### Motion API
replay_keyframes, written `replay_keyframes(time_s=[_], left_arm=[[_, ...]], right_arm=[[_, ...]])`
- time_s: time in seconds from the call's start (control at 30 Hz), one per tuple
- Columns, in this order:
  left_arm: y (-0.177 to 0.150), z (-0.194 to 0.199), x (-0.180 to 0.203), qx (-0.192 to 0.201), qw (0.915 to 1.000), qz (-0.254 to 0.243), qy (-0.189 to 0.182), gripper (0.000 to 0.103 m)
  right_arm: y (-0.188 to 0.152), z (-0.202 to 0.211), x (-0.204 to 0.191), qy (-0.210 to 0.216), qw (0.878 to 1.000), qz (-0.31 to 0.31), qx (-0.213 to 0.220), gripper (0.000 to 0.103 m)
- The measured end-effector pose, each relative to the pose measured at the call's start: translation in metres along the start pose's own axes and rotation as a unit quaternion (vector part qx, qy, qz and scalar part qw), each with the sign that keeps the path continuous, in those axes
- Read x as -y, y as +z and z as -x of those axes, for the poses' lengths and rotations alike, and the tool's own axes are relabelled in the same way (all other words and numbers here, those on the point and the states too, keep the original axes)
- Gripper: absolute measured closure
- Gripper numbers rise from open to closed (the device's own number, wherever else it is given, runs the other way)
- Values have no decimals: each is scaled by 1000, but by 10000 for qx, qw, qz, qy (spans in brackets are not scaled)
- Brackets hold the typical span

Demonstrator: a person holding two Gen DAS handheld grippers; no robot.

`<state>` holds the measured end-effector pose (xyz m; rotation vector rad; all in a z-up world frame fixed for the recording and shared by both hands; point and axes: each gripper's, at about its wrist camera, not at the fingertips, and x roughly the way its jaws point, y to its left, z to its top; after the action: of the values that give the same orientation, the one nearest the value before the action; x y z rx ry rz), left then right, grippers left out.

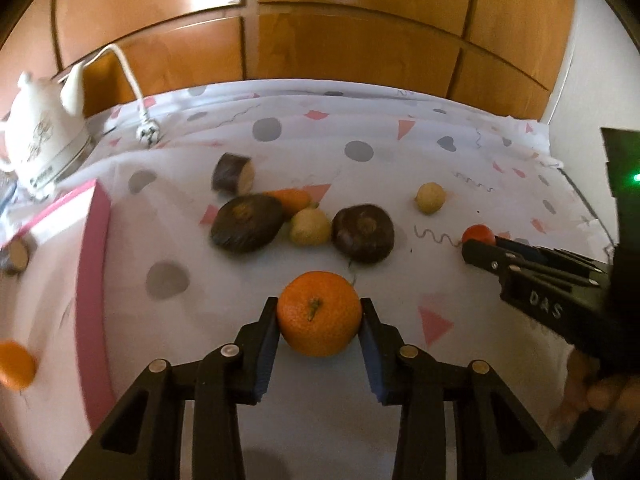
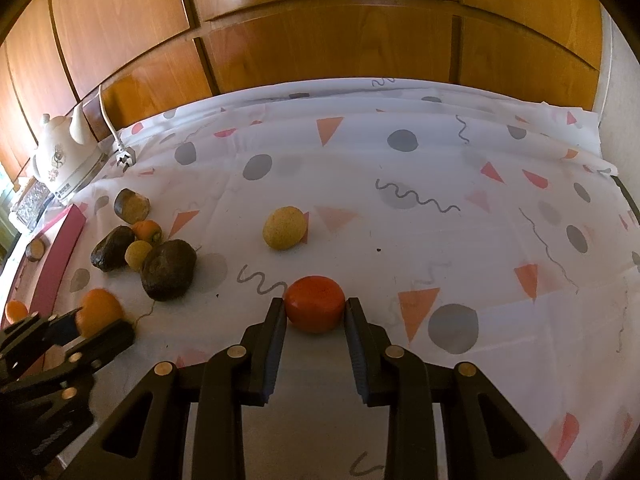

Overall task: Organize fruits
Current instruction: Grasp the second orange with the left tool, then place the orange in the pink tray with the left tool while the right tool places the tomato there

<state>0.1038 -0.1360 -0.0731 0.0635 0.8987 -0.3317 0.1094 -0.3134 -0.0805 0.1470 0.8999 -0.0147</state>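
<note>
Gripping an orange [image 1: 319,314], the left gripper [image 1: 320,312] has its jaws partly closed, each blue pad touching one side of the fruit, stem end facing the camera. The orange sits dead ahead at 12 o'clock from the jaws, low over or on the patterned surface [image 1: 400,152]; whether it is lifted cannot be told.

From the right wrist view, the right gripper [image 2: 315,308] brackets a red tomato [image 2: 315,303] the same way, also at 12 o'clock, jaws narrowed so the tips touch its two flanks. It appears to rest on the cloth.

A pink-rimmed white tray [image 1: 94,280] lies at 9 o'clock from the left gripper, holding a second orange [image 1: 16,365] near its front and a cut root piece [image 1: 17,254] farther back. This tray is much nearer the left hand than the right, so the orange likely goes there with a short swing toward 9 o'clock.

Beyond the orange, around 11 to 1 o'clock, sits a cluster: two dark beets [image 1: 246,224], a carrot [image 1: 292,198], a pale potato [image 1: 310,226], and a second potato [image 1: 430,198] apart at 1 o'clock. A white kettle [image 1: 40,140] stands at far 10 o'clock.

Both fruits are round, so neither has a long axis to line up with.
</note>
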Motion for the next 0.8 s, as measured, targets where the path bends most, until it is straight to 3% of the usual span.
replay_keyframes(time_s=[0.23,0.57,0.8], left_arm=[[-13,28,-16,148,9998,138,2,65],[-13,78,-65,638,9944,845,-3,65],[-19,107,-115,855,9854,1385,503,65]], right_arm=[[-10,8,-10,102,9999,97,-46,74],[-23,18,-49,357,9980,503,-123,74],[-20,32,-90,770,9936,823,-31,74]])
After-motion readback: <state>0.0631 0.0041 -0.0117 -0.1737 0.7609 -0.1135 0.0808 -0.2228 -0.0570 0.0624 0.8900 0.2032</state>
